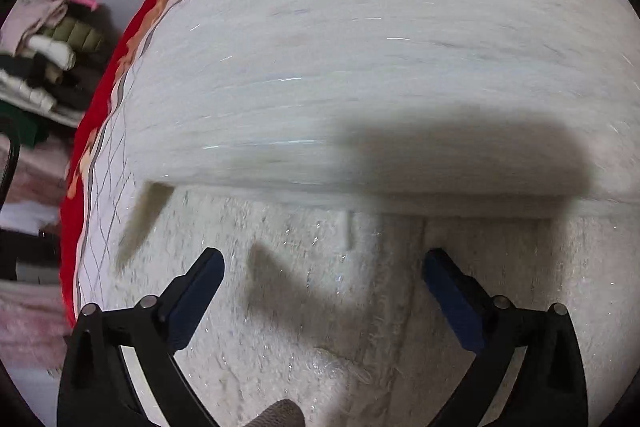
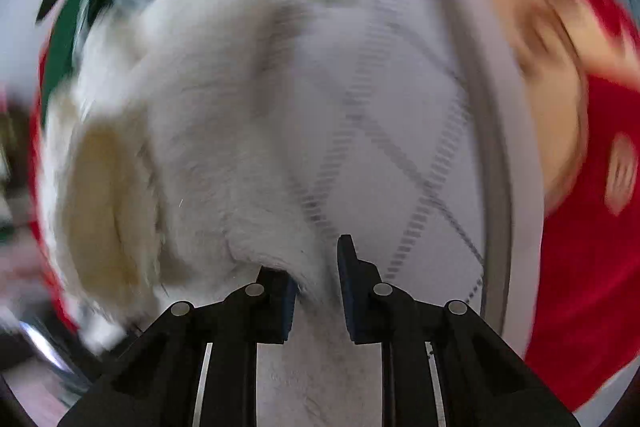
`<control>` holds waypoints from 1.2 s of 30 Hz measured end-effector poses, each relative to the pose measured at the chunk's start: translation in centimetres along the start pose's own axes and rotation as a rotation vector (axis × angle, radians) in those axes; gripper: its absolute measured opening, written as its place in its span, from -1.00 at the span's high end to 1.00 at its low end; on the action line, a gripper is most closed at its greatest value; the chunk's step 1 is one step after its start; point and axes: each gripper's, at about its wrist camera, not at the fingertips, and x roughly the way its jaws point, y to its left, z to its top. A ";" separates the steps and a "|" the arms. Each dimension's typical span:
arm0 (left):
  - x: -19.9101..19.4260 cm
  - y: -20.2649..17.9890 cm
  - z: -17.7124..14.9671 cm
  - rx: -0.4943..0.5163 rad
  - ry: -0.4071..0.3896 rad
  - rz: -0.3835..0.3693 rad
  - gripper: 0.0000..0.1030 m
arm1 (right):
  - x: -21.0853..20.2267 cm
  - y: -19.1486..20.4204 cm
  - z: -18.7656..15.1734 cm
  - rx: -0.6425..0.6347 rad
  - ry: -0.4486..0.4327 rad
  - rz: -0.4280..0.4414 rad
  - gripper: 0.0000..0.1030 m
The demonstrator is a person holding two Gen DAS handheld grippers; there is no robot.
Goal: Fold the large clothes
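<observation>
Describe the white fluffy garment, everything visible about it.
The white fluffy garment looks like shaggy fleece flecked with glinting threads, with a smoother beige lining showing at turned edges. It lies across a white quilt with grey diamond lines, one layer folded over another. The left gripper hangs open above it; a fuzzy edge sits between the right gripper's narrow jaws.

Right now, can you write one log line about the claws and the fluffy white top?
left claw: open above fluffy white top | right claw: narrow, top's fabric between fingers, grip unclear | fold: unfinished
</observation>
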 end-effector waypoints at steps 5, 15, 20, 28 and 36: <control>0.2 -0.3 0.7 -0.007 0.012 0.039 -1.00 | 2.2 -4.8 -0.1 0.216 0.089 0.145 0.63; -4.6 3.7 -1.2 -0.160 0.003 0.060 -1.00 | 1.7 -2.1 0.0 -0.026 0.060 -0.020 0.48; -6.2 7.7 -4.7 -0.242 0.033 0.098 -1.00 | -1.2 0.8 -3.2 -0.112 0.061 -0.052 0.19; -5.4 10.1 -11.8 -0.261 0.161 0.068 -1.00 | -3.8 1.8 -13.8 -0.117 0.159 -0.114 -0.08; -0.7 14.2 -15.7 -0.261 0.253 0.077 -1.00 | 4.9 12.7 -23.9 -0.172 0.365 0.068 -0.07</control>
